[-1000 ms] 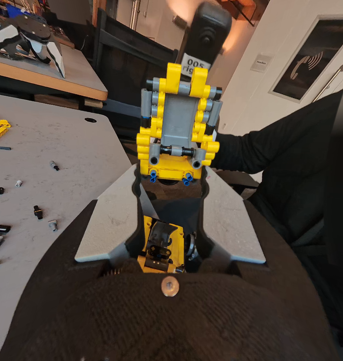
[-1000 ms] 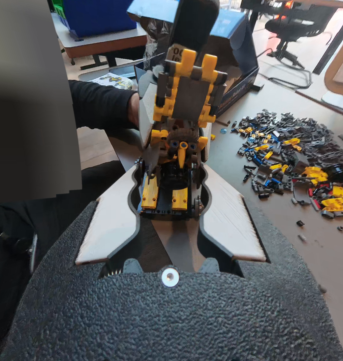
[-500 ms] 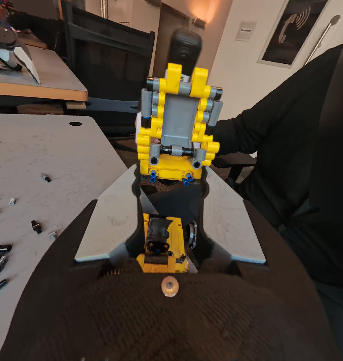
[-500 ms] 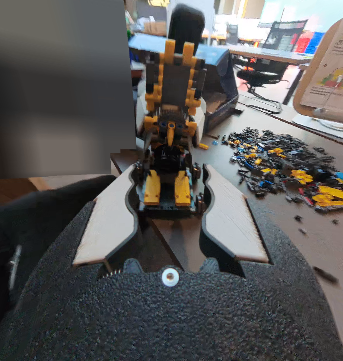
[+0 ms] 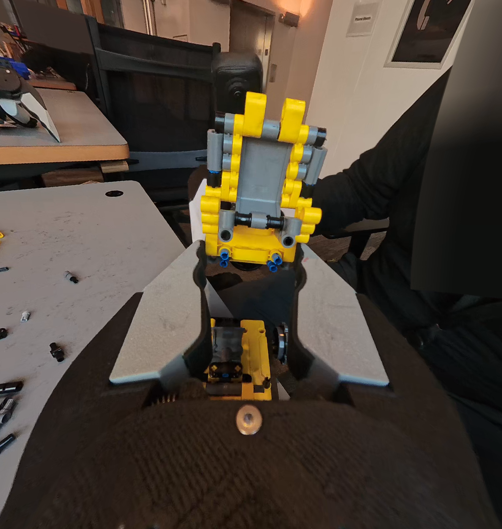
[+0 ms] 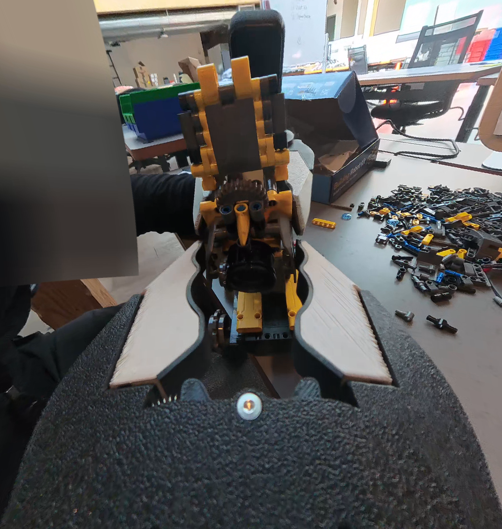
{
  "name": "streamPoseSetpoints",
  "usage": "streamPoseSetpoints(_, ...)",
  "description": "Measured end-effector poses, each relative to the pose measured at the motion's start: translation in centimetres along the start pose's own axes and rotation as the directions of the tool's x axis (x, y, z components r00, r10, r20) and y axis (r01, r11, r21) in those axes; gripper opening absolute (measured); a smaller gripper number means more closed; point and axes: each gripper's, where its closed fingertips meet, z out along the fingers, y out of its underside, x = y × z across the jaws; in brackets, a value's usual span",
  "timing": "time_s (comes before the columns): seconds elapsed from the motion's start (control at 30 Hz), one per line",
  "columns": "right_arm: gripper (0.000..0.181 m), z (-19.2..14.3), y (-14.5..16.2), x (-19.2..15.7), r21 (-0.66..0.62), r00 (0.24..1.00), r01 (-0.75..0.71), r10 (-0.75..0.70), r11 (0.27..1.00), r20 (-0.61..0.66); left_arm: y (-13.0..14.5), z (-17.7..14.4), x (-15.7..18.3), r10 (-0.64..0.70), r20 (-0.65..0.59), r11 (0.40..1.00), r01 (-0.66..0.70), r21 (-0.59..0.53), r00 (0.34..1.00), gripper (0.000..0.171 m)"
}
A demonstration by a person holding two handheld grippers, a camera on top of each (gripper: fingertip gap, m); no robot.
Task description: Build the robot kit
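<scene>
A yellow, grey and black brick-built model (image 5: 261, 183) is held in the air between both grippers, off the edge of the grey table (image 5: 72, 229). My left gripper (image 5: 248, 254) is shut on the model's lower body, with the upright yellow-grey panel standing past its fingertips. My right gripper (image 6: 248, 249) is shut on the same model (image 6: 232, 137) from the opposite side, its fingers clamping the black and yellow chassis (image 6: 249, 312). Each view shows the other gripper's black body behind the panel, in the left wrist view (image 5: 238, 83) and in the right wrist view (image 6: 255, 40).
A pile of loose black, yellow and blue parts (image 6: 444, 229) lies on the table beside an open blue box (image 6: 344, 137). Several loose pins (image 5: 58, 352) lie on the grey table. A person's black sleeve (image 5: 372, 186) is at the right. Blue and green bins (image 6: 155, 114) stand behind. Both grippers' tips are close together, under 4 cm apart.
Both grippers have kept hold of the model and swung together, so the backgrounds shift. In the right wrist view the chassis now sits deeper between the fingers and the view has tilted up.
</scene>
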Motion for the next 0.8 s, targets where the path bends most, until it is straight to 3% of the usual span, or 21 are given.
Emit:
streamPoseSetpoints(0.3,0.06,0.1,-1.0,0.1,0.164,0.998,0.014,-0.004,0.986,-0.06,-1.0,0.0,0.1,0.032,0.026,0.998,-0.034,0.056,0.999,0.059)
streamPoseSetpoints(0.53,0.058,0.1,-1.2,0.3,0.144,0.997,0.066,-0.058,0.987,-0.059,-1.0,-0.1,0.0,0.033,0.025,0.997,-0.035,0.062,0.999,0.059)
streamPoseSetpoints(0.8,0.057,-0.3,-0.2,1.3,0.008,0.992,0.081,-0.08,0.997,-0.095,0.3,0.1,-0.9,0.01,0.075,1.0,-0.008,-0.03,0.997,0.064)
